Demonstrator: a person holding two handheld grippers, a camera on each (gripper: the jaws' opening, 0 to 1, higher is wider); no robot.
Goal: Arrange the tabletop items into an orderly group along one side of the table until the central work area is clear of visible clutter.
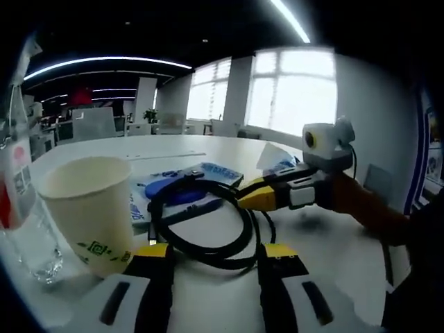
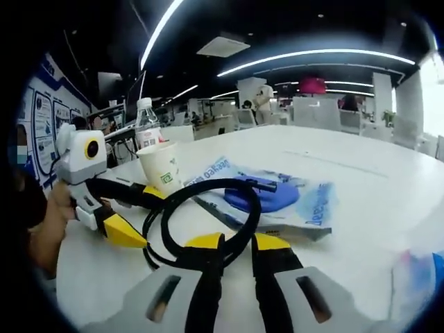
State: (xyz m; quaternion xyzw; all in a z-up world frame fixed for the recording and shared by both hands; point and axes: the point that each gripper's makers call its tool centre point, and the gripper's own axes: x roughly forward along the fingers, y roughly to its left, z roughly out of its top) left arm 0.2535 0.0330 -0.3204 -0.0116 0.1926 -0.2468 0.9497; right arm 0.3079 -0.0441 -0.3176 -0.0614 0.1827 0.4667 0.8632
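My right gripper jaws pinch the coiled black cable; my left gripper jaws stand wide beside the cream paper cup.

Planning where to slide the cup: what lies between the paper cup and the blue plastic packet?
In the right gripper view, only bare white table separates the paper cup from the blue plastic packet.

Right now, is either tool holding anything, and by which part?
The right tool pinches the black cable at the near edge of its loop; the left tool is open, holding nothing.
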